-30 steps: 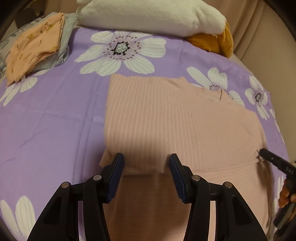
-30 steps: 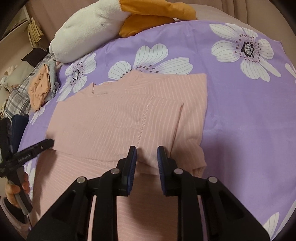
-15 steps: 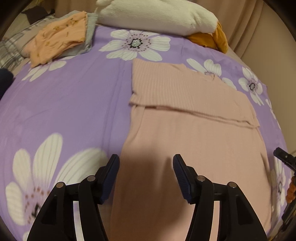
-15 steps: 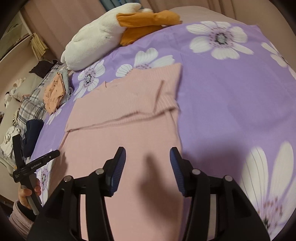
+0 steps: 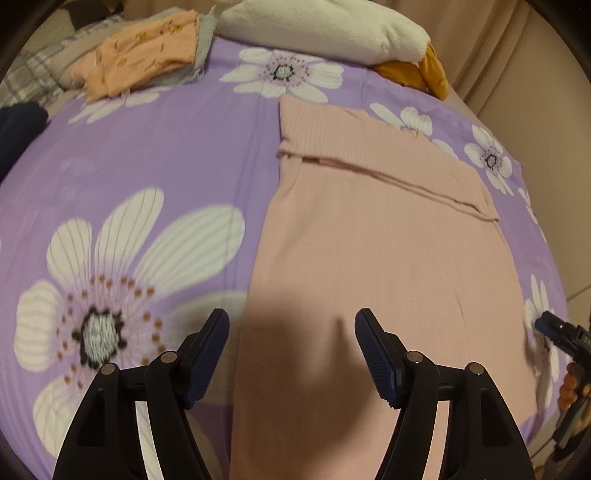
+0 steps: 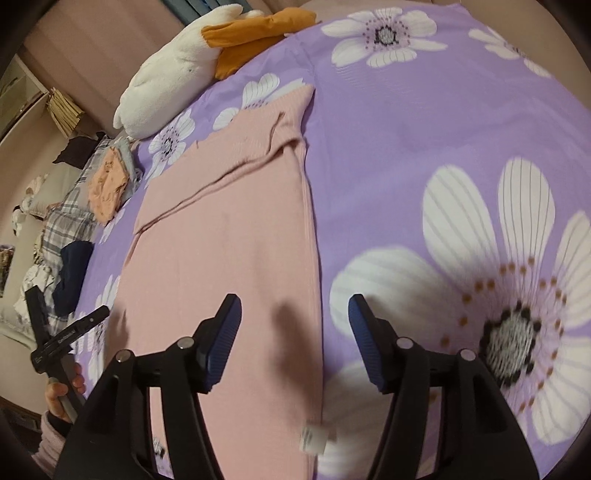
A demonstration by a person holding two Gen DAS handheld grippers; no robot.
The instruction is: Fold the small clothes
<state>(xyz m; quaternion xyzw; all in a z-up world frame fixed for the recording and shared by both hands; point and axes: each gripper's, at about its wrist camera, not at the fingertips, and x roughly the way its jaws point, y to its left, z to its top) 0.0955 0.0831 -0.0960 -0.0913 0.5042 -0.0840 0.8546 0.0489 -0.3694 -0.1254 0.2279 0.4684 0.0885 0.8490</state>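
Observation:
A pink ribbed top (image 5: 369, 258) (image 6: 229, 266) lies flat on the purple flowered sheet, its sleeves folded in across the far end. My left gripper (image 5: 291, 328) hovers over the garment's near left edge; its jaws are opening and nothing is between them. My right gripper (image 6: 295, 314) hovers over the near right edge, jaws also opening and empty, with a white care label (image 6: 313, 439) below it. Each gripper shows in the other's view: the right one (image 5: 554, 328) at the far right edge, the left one (image 6: 74, 328) at the left, in a hand (image 6: 62, 395).
A folded orange garment (image 5: 144, 55) (image 6: 107, 184) rests on grey cloth at the far left. A white and orange plush toy (image 5: 332, 29) (image 6: 192, 62) lies along the sheet's far edge. A dark blue item (image 6: 74, 277) and plaid fabric (image 6: 66, 221) lie left of the sheet.
Both grippers drew back along the top from the folded sleeves toward its near end. The left one widened steadily, while the right one went from nearly shut to wide.

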